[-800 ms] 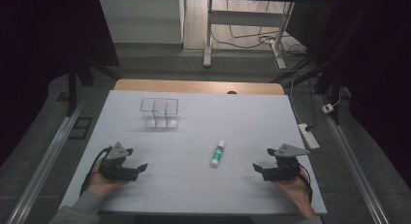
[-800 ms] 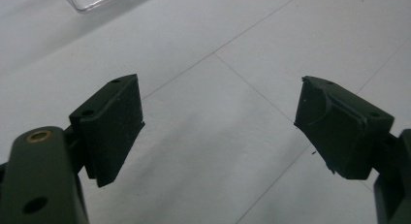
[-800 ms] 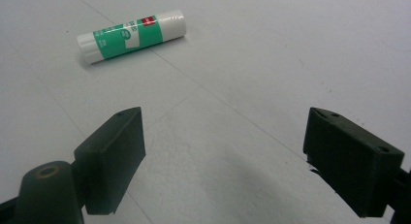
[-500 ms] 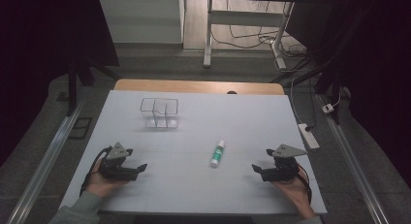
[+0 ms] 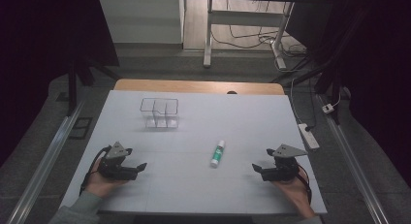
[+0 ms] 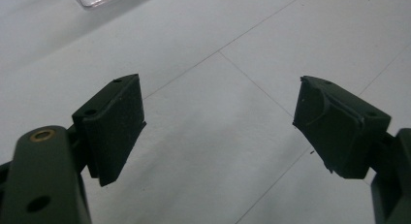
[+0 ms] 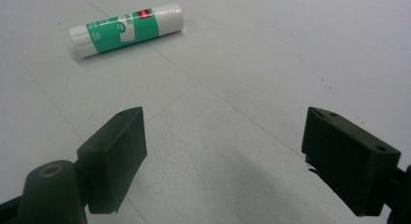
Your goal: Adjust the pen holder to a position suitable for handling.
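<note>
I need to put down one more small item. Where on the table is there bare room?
Most of the white table is bare. The widest patch lies between the glue stick and the clear divided box, and to the far right of the box. The near strip between the left gripper and right gripper is also free. Nowhere is crowded.

Glue stick (image 7: pixel 127 28) glossy plastic (paper label); table (image 5: pixel 252 122) matt white.
</note>
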